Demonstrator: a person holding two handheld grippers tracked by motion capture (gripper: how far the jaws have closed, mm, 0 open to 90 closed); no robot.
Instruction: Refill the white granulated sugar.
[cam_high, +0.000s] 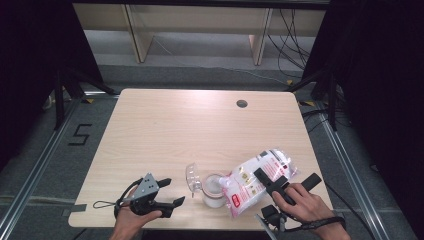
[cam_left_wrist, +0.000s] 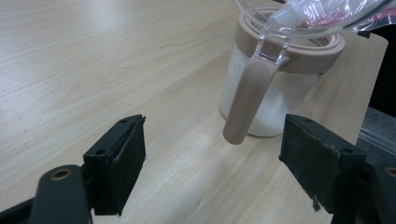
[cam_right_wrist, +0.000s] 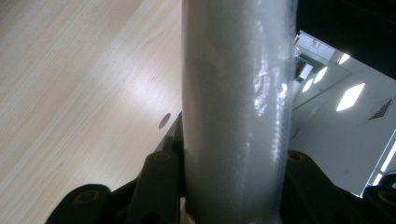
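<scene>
A glass jar (cam_high: 214, 192) with a tan rim and white grains inside stands near the table's front edge, its clear lid (cam_high: 193, 176) flipped open to the left. A plastic bag of white grains (cam_high: 257, 180) with red print lies tilted, its lower end at the jar's mouth. My right gripper (cam_high: 286, 182) is shut on the bag's upper part; in the right gripper view the bag (cam_right_wrist: 238, 107) fills the space between the jaws. My left gripper (cam_high: 172, 191) stands open left of the jar. In the left gripper view the jar (cam_left_wrist: 280, 88) with its hanging tan clasp (cam_left_wrist: 247, 98) sits just beyond the open left gripper (cam_left_wrist: 212, 163).
The light wooden table (cam_high: 175, 130) has a round cable hole (cam_high: 242, 103) at the back right. The jar and bag sit close to the front edge. Dark curtains and metal rails flank the table; shelving stands behind it.
</scene>
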